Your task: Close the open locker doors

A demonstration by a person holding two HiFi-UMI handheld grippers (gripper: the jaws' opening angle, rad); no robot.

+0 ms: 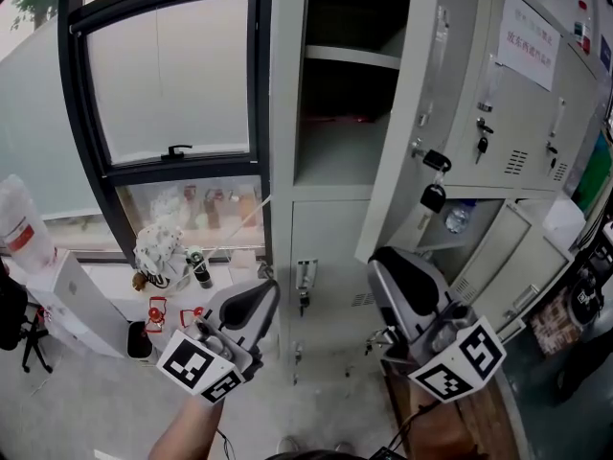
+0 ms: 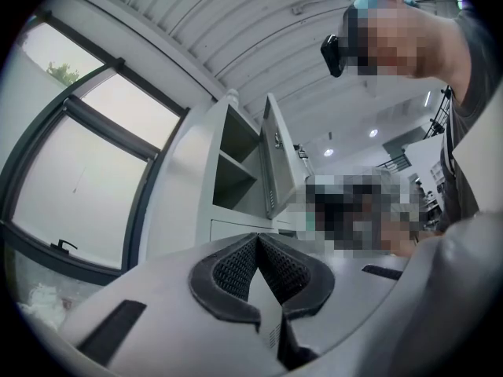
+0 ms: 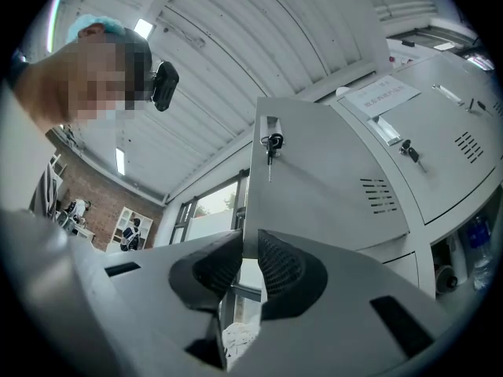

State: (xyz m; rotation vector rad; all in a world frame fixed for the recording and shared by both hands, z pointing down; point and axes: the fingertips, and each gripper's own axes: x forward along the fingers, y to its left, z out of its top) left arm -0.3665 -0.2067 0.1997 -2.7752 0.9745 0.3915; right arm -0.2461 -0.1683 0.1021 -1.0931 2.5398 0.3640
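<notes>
The grey lockers stand ahead. An upper locker door hangs open toward me, with keys dangling from its lock. Two lower doors at the right stand ajar. My right gripper sits at the open door's lower corner. In the right gripper view the door's edge runs down between the pads, and the right gripper is shut on it. My left gripper hovers left of it with nothing in it; in the left gripper view the left gripper has its pads touching.
A dark-framed window is left of the lockers. Its sill holds white flowers and a small bottle. Closed lockers with a paper notice fill the right. A water bottle lies in a lower compartment.
</notes>
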